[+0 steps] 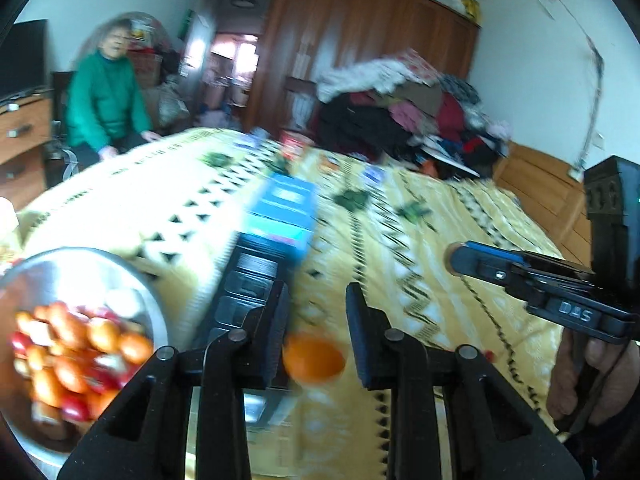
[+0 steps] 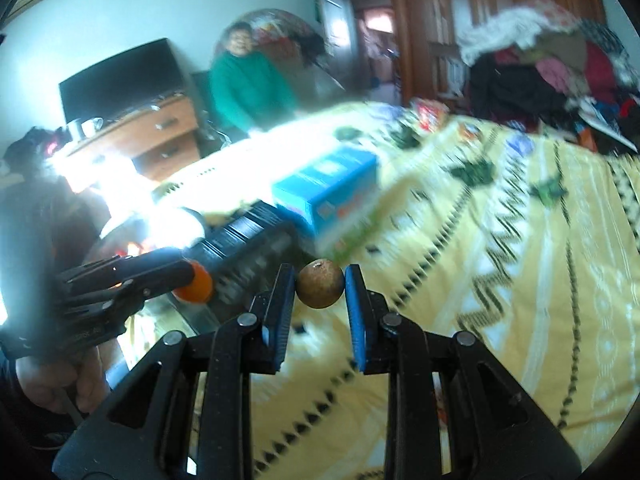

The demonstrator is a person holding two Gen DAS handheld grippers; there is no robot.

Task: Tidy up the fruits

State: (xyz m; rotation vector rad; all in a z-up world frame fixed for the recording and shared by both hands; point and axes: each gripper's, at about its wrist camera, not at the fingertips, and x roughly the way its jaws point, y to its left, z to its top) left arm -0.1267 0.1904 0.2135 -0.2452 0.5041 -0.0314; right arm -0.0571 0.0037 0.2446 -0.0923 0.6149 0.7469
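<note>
Left wrist view: right gripper (image 1: 454, 258), marked "DAS", clamps brown fruit (image 2: 320, 289); left jaws apart.

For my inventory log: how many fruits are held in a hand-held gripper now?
2. A brown round fruit between the right hand-held gripper fingers; an orange fruit beside the left hand-held gripper, its grip unclear.

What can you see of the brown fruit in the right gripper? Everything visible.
The brown fruit is small and round, with a dull, rough, tan-brown skin that has faint speckles and a small nub on top; it looks like a longan. It appears whole and undamaged. It sits between the fingertips of the right gripper, pinched by the blue pads on both sides, and is held up above the yellow patterned bedspread. Nothing else touches it. The left wrist view shows only its edge, past the gripper's tip.
</note>
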